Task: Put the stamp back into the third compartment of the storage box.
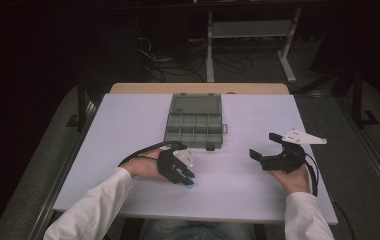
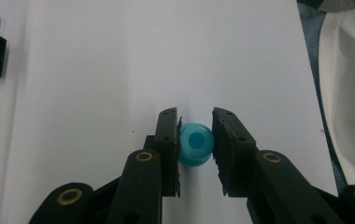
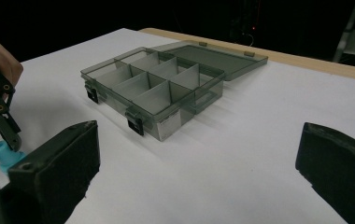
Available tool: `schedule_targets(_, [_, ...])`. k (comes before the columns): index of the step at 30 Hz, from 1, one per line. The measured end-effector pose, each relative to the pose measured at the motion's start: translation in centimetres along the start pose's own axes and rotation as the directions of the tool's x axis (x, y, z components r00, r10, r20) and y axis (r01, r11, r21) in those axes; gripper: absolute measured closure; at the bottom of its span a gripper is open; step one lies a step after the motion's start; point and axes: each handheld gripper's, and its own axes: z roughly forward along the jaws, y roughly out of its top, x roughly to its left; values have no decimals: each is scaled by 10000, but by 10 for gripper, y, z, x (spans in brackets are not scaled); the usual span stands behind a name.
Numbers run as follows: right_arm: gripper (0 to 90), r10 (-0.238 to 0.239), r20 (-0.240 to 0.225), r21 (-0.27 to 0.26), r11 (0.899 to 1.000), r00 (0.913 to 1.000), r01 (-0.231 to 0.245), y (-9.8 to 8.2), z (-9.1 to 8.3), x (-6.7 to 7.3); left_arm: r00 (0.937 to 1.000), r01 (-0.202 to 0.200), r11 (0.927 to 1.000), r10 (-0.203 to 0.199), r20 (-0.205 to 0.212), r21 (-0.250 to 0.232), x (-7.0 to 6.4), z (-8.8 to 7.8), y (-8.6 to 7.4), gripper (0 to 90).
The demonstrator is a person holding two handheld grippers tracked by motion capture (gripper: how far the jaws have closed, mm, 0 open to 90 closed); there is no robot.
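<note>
A person sits at a white table, holding a black two-jaw gripper in each hand.

The left gripper points down at the table near its front edge. Its jaws are pressed against both sides of a small turquoise spool, a short round plastic piece that stands on the table with a darker recess on top. The spool sits right between the tips of the jaws, gripped on its left and right flanks.

In the high view the left gripper is tilted down and the spool peeps out at its tip as a small turquoise dot.

The right gripper rests well to the right of the left one, in the person's right hand, low over the table. Its jaws stand wide apart with nothing between them; bare table lies ahead of them.

A grey see-through box with rows of small compartments lies beyond both grippers, towards the far side of the table. Its lid is folded back flat behind it. In the right gripper view the box lies ahead and slightly left of the jaws, and the spool is at far left.
</note>
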Motion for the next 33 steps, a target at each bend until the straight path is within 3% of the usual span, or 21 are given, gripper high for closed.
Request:
schedule_targets(14, [0, 24, 3, 59, 10000, 10000, -24, 0, 0, 0, 9998, 123, 9999, -123, -126, -57, 4, -17, 5, 724])
schedule_targets(33, [0, 17, -9, 53, 10000, 10000, -17, 0, 1, 0, 9982, 485, 9984, -495, -335, -305, 25, -46, 13, 728])
